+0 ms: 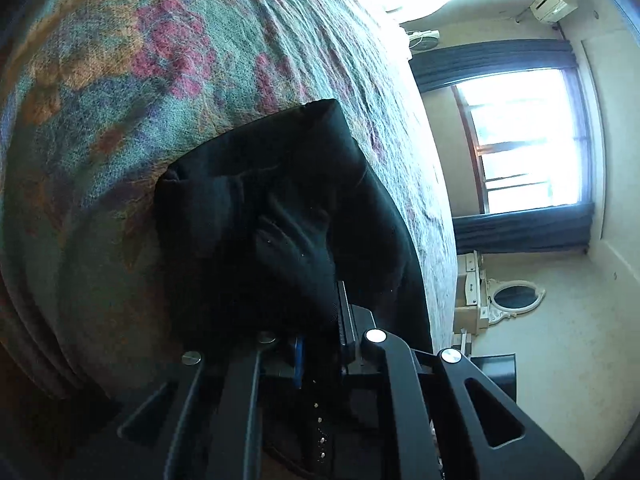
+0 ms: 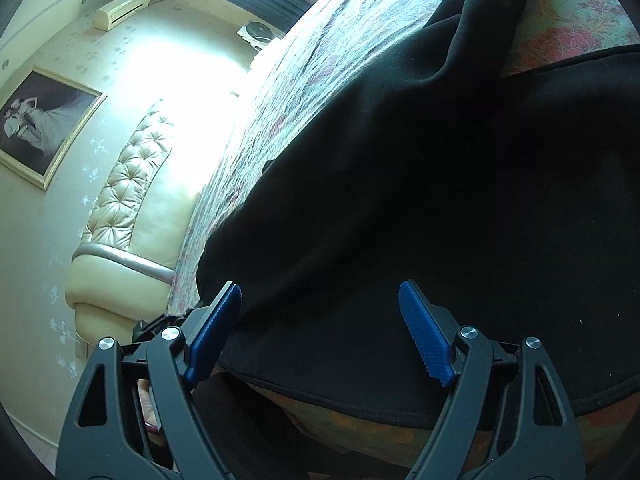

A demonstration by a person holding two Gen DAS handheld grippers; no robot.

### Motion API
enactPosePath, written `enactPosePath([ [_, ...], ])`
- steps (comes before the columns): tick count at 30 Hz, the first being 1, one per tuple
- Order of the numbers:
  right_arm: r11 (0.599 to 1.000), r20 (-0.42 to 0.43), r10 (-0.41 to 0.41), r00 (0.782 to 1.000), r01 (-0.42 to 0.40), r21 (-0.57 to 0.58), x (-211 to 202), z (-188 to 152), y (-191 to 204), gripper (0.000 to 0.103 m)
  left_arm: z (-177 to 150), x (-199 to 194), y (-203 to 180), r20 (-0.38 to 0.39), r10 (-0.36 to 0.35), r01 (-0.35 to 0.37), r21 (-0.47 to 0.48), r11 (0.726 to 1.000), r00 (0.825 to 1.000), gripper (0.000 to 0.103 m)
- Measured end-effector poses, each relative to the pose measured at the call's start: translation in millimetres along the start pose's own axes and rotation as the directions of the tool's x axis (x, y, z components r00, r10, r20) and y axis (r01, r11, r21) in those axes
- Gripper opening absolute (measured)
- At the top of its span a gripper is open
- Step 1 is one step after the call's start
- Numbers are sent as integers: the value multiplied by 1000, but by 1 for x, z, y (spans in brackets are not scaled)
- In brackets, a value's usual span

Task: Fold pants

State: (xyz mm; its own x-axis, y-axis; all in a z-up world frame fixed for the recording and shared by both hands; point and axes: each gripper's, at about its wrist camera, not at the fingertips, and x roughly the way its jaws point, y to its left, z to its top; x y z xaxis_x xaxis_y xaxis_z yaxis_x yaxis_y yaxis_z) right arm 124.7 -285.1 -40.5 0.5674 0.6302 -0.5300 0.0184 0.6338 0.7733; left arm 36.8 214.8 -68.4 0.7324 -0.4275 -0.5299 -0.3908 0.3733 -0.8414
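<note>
Black pants (image 1: 260,200) lie on a floral bedspread (image 1: 160,80), one end bunched up toward the camera in the left wrist view. My left gripper (image 1: 320,320) is shut on that bunched cloth, which drapes over its fingers and hides the tips. In the right wrist view a broad, flat stretch of the pants (image 2: 440,180) spreads over the bedspread (image 2: 320,60), with its hem near the bed's edge. My right gripper (image 2: 320,320) hovers open over that hem. Its blue pads (image 2: 216,332) stand wide apart, and the cloth lies beneath them without being pinched.
A cream tufted headboard (image 2: 132,184) closes off the bed's far end, with a framed picture (image 2: 40,128) on the wall beside it. A bright window (image 1: 528,140) with dark curtains and a white dresser with an oval mirror (image 1: 500,296) stand beyond the bed's other side.
</note>
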Motion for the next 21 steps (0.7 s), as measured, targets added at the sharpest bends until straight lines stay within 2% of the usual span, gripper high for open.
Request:
enactPosePath([
  [3,995,25,32,999,-34,97,3,9,-10,81,1,-5,5,1,-40,40,-23,999,999,10],
  [7,983,62,20,998,-31,179,12,20,-19,77,-1,-8,5,-9,-70,70,-64,995,997,10],
  [9,979,78,22,997,-37,202,16,23,-21,65,-1,-6,6,-15,-76,75,-82,994,997,10],
  [10,977,85,22,996,-40,210,18,25,-22,64,-1,-5,7,-19,-79,77,-91,993,997,10],
  [13,969,98,16,995,-39,244,23,26,-29,52,-3,-9,9,-25,-91,88,-108,990,996,10],
  [15,960,106,11,994,-40,275,26,25,-39,28,-1,-11,12,-29,-96,92,-108,990,995,10],
  [17,945,109,22,994,-57,323,28,20,-51,15,-1,-12,12,-32,-99,95,-109,989,995,10],
  [19,934,116,55,992,-92,346,27,15,-58,12,-1,-12,12,-34,-106,101,-118,988,994,10],
  [21,926,129,93,987,-133,353,20,9,-60,22,1,-10,12,-37,-114,108,-133,985,993,10],
])
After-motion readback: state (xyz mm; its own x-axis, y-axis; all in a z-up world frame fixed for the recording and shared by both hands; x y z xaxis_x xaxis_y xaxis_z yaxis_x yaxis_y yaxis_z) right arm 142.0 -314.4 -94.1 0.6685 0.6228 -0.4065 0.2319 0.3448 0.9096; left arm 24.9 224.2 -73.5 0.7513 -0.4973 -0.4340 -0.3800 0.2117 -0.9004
